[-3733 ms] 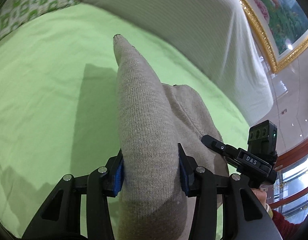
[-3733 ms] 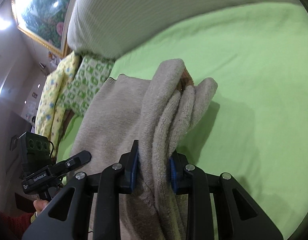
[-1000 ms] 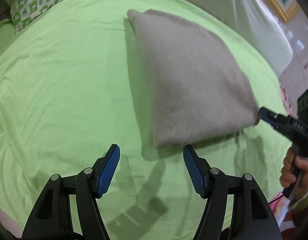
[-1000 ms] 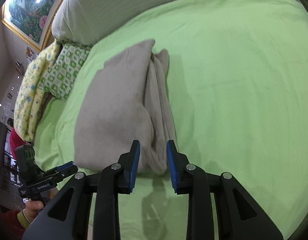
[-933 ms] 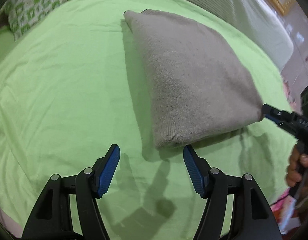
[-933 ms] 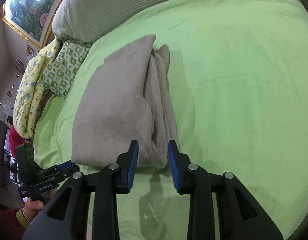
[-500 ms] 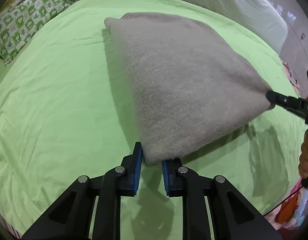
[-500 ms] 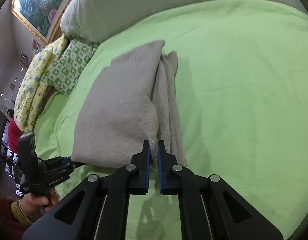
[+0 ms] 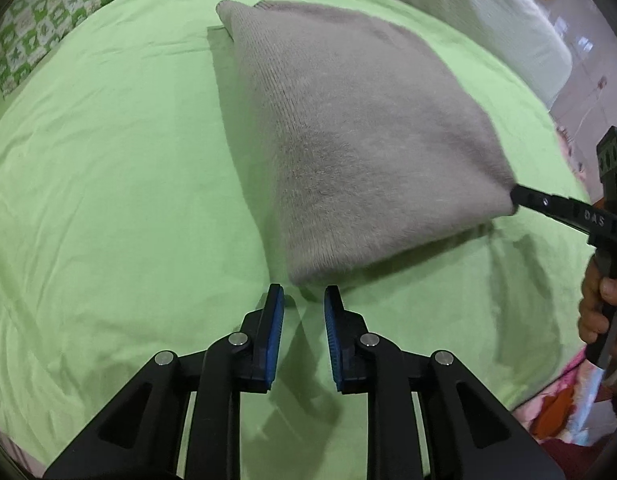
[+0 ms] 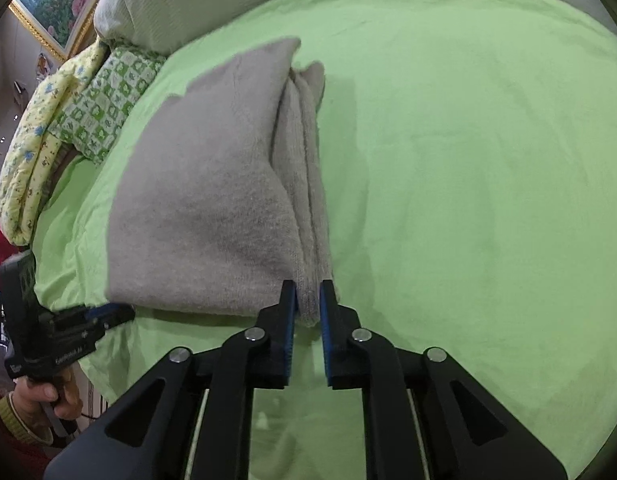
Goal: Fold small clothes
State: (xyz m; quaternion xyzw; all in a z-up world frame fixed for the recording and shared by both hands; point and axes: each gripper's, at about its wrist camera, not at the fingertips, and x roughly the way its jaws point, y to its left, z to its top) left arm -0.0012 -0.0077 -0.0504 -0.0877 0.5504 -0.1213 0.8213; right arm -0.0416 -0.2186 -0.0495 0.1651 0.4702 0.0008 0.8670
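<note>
Folded grey sweater (image 10: 204, 208) on green bedsheet (image 10: 468, 160); right gripper (image 10: 307, 300) opening, sweater corner between pads.

Grey-beige knitted garment (image 9: 360, 128) on lime-green bed sheet (image 9: 108, 184); green-and-white checked pillow (image 10: 108, 96); yellow, apparently floral, quilt (image 10: 32, 148).

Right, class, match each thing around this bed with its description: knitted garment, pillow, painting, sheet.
Things:
1. knitted garment
2. pillow
3. painting
4. sheet

Descriptions:
A. gold frame
B. plain light green
C. grey, folded
D. green-and-white checks

Pairs: 1-C, 2-D, 3-A, 4-B
</note>
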